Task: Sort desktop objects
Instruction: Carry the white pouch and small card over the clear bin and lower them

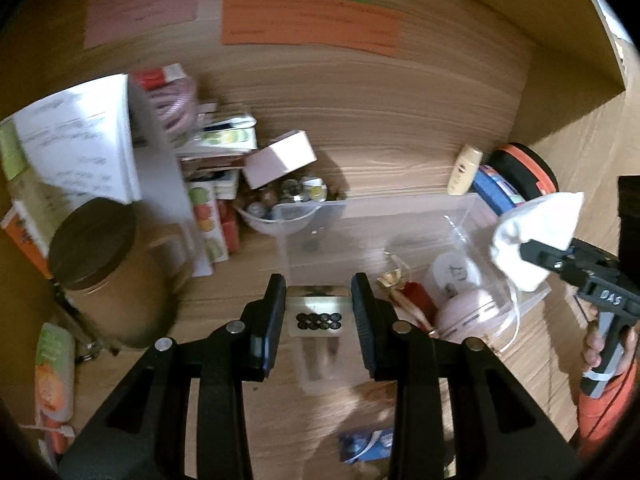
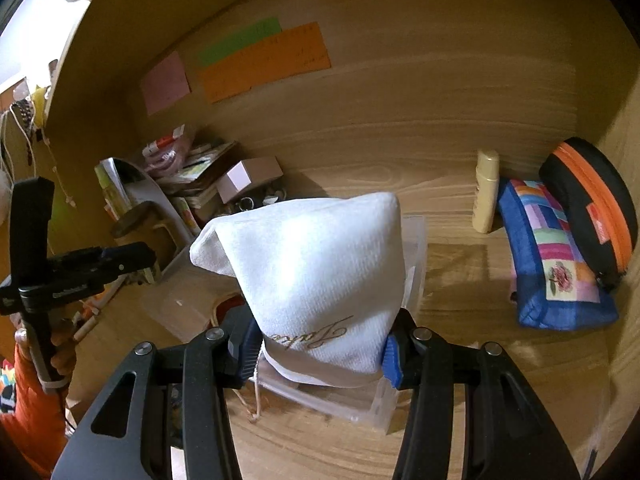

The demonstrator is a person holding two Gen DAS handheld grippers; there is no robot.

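Observation:
My left gripper (image 1: 319,312) is shut on a small clear case (image 1: 318,320) with black dots on a pale card, held above the wooden desk in front of a clear plastic bin (image 1: 360,220). My right gripper (image 2: 320,344) is shut on a white drawstring pouch (image 2: 316,272) with gold script, held over that clear bin (image 2: 416,240). The pouch and right gripper also show at the right in the left wrist view (image 1: 532,236). The bin holds a pink round item (image 1: 464,312) and a red one (image 1: 416,300).
Books and boxes (image 1: 212,148), a pink box (image 1: 280,158), a bowl of small jars (image 1: 280,208) and a brown lidded canister (image 1: 104,264) stand at the left. A cream bottle (image 2: 486,192), patchwork pouch (image 2: 552,264) and black-orange case (image 2: 592,200) stand at the right. A blue packet (image 1: 364,444) lies near.

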